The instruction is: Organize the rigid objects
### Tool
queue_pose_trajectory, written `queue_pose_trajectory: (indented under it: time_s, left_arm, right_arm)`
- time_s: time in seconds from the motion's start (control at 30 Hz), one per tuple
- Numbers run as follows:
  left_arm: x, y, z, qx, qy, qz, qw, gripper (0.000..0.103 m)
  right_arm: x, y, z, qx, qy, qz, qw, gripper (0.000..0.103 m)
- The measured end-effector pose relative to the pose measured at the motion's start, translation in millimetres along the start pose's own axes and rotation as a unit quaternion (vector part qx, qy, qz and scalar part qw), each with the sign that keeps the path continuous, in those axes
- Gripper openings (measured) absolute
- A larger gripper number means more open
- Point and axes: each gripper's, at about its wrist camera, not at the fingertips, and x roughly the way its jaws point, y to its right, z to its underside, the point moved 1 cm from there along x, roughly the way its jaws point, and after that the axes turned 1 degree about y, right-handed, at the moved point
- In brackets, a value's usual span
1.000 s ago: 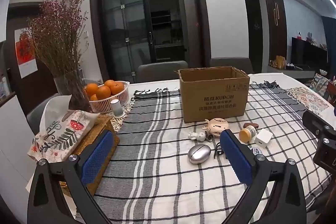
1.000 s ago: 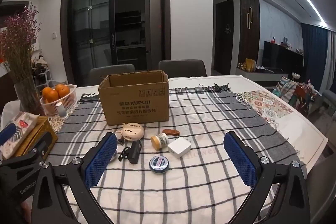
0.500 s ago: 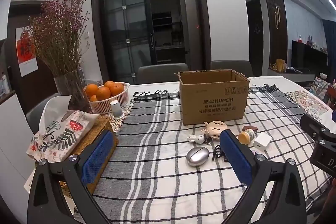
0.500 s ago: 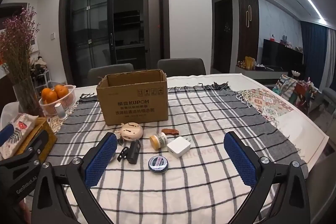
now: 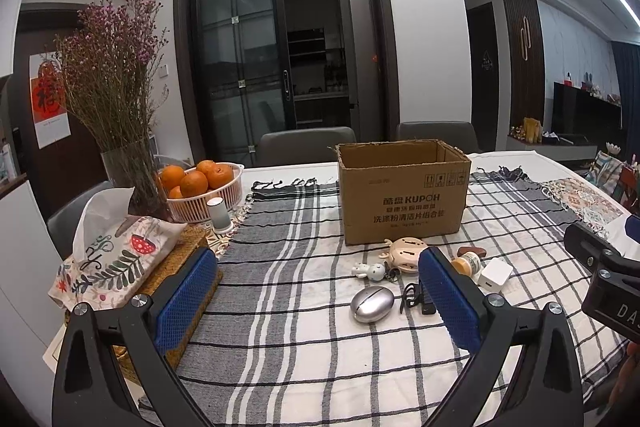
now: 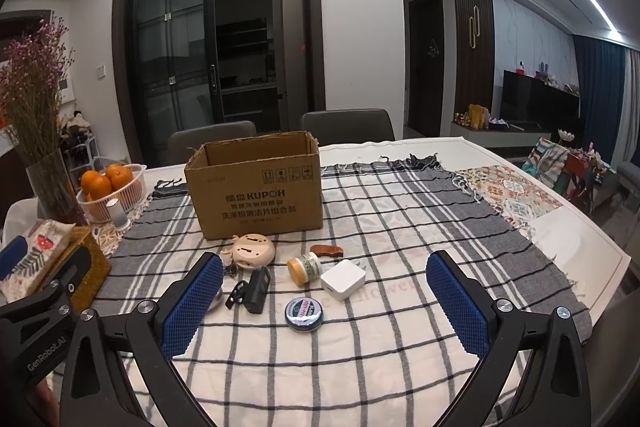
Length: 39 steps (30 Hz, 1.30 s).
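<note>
Both grippers — left gripper [image 5: 318, 301], right gripper [image 6: 324, 301] — hang empty, jaws wide apart. Trinkets lie mid-frame before the box [image 6: 256, 183]; best take the tin [image 6: 304, 313] first — nearest, flat, unobstructed.

A basket of oranges [image 5: 208, 187], a flower vase [image 5: 132, 175] and a tissue box [image 5: 116, 259] stand together.

We see open checked cloth on the table [image 6: 400, 327] in front of the small items, so a gripper can come in low there. The cardboard box [image 6: 256, 199] stands close behind them and blocks a reach from the far side. The items crowd together: the white cube [image 6: 343, 279] is just beside the jar [image 6: 305, 268], perhaps touching. On the left, the tissue box [image 5: 108, 259] and fruit basket [image 5: 224, 195] hem the edge.
</note>
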Motion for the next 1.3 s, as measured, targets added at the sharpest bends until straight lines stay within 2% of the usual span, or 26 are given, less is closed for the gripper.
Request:
queue_pose_trajectory:
  time_s: [1.3]
  left_arm:
    - [4.0, 1.9, -0.4, 0.005, -0.007, 0.001, 1.0000, 0.103]
  right_arm:
    - [4.1, 0.7, -1.0, 0.000, -0.004, -0.004, 1.000, 0.103]
